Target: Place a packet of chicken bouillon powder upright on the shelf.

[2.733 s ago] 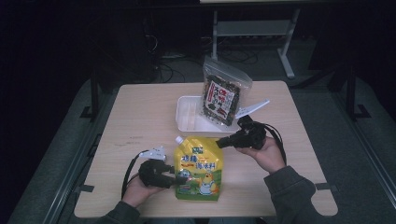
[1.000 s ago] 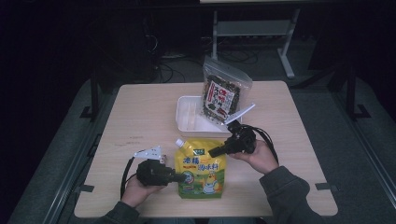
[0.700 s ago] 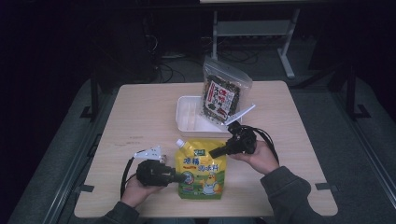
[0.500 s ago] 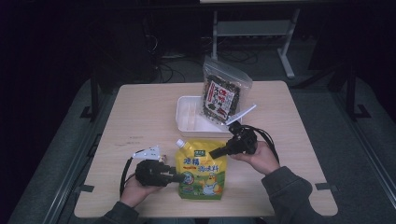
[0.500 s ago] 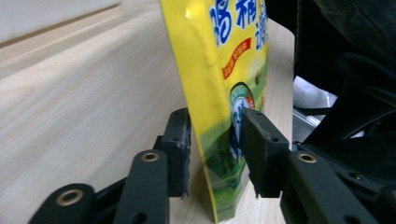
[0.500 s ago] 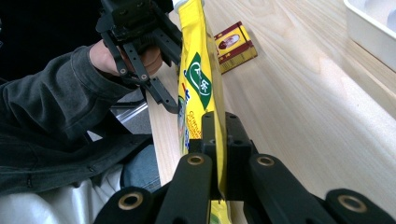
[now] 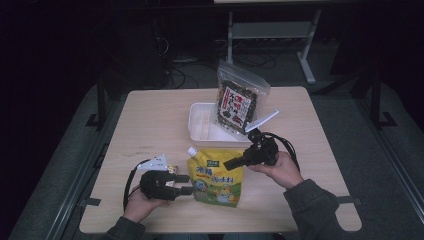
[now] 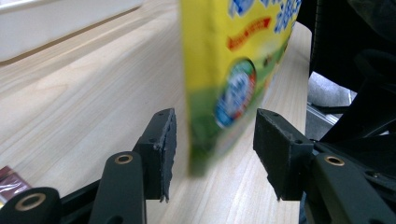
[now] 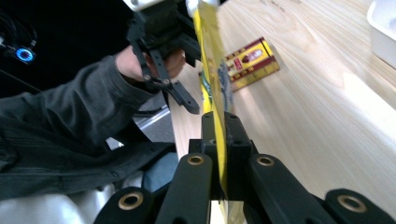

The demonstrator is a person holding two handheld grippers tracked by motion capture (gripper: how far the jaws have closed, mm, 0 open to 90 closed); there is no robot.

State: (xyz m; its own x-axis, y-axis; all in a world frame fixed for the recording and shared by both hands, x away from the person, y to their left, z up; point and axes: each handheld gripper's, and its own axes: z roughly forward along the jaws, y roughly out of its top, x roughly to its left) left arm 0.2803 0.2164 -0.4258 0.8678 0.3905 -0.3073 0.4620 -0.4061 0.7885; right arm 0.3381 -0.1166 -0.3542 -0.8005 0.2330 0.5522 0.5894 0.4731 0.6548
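We are keeping the right gripper (image 9: 219,135) clenched on the yellow spout pouch's (image 7: 216,177) edge near the table's (image 7: 150,115) front while the left gripper's (image 8: 212,147) jaws, just opening, are clearing it without dragging its corner.

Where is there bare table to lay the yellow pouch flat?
The left half of the table, from the white tray to the left edge, is bare. Crowded: around the yellow pouch, both grippers, the small packet and the dark bag.
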